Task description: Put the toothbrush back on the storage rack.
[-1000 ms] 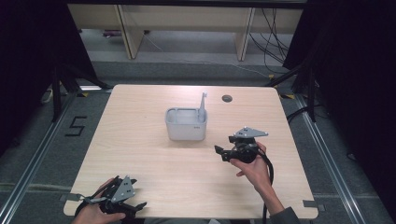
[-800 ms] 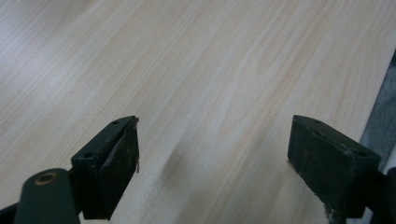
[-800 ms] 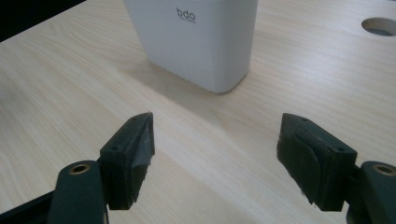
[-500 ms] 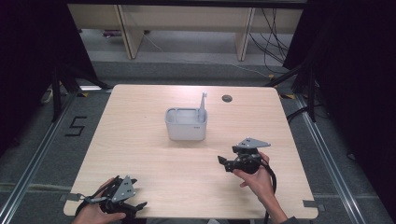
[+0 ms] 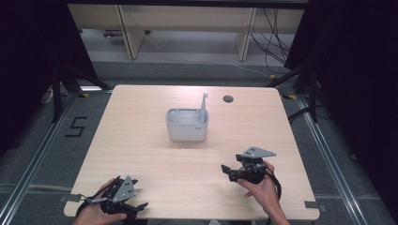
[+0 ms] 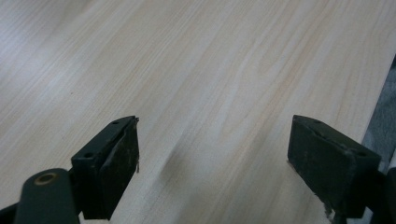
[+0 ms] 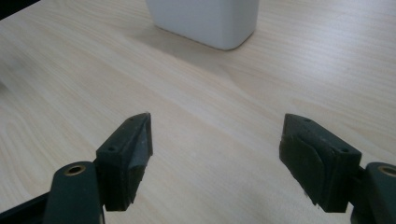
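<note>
My left gripper (image 5: 123,202) rests low at the near left corner of the bench (image 5: 141,154). Its fingers (image 6: 112,163) are spread wide with nothing between them, just bare wood. My right gripper (image 5: 231,171) is a bit farther in, on the right side. Its fingers (image 7: 128,154) are spread wide too and hold nothing. They point at the white box (image 5: 187,124), which sits farther off near the middle of the bench, up and to the left of my right hand (image 5: 257,187). A thin grey stick (image 5: 203,101) stands straight up at the box's far right corner. My right hand is the nearer one, so I think it should go to the box. The round hole (image 5: 228,98) is farthest away.
</note>
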`<state>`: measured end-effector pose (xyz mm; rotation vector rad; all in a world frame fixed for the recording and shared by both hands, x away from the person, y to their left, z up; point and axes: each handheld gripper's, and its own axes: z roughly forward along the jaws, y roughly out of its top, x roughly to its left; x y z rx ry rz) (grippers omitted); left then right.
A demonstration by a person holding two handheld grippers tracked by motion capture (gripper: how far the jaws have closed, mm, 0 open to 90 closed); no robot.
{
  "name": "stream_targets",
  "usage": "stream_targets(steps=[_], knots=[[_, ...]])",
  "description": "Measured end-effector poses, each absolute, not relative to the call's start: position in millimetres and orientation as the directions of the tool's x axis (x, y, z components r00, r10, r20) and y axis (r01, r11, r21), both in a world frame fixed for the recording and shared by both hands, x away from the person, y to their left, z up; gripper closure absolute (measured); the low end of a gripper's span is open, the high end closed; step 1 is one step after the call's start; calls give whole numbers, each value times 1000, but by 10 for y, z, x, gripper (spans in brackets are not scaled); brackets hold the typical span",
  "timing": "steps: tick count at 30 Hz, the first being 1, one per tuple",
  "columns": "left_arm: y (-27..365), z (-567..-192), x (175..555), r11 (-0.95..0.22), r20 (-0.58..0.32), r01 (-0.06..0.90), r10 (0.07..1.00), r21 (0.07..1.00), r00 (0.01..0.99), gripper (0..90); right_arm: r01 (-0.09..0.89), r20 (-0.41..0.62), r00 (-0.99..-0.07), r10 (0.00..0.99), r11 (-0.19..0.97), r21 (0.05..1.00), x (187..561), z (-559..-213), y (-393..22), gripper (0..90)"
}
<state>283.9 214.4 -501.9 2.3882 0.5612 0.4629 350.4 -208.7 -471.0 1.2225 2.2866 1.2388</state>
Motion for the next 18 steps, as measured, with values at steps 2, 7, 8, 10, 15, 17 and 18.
stream_targets(steps=[2,7,8,10,15,17,18], knots=[[2144,-5018,2840,-708,185,275,499,651,847,164,544,145,-620,771,289,788,3488,-4725,-2107,263],[2145,-5018,2841,-705,183,277,502,653,845,164,551,138,-610,780,293,781,3420,-4756,-2160,255],[2145,-5018,2841,-705,184,277,502,653,845,164,555,152,-610,778,282,783,3398,-4781,-2176,249],[2145,-5018,2840,-705,184,277,502,653,845,164,559,153,-613,775,289,777,3383,-4781,-2184,247],[2150,-5015,2842,-704,183,279,505,653,844,164,566,148,-607,781,294,770,3309,-4791,-2226,233],[2148,-5020,2836,-696,173,292,515,656,840,163,568,162,-612,774,288,771,3271,-4813,-2244,229],[2148,-5020,2836,-696,173,292,515,656,840,164,568,162,-612,774,288,771,3271,-4813,-2244,229]])
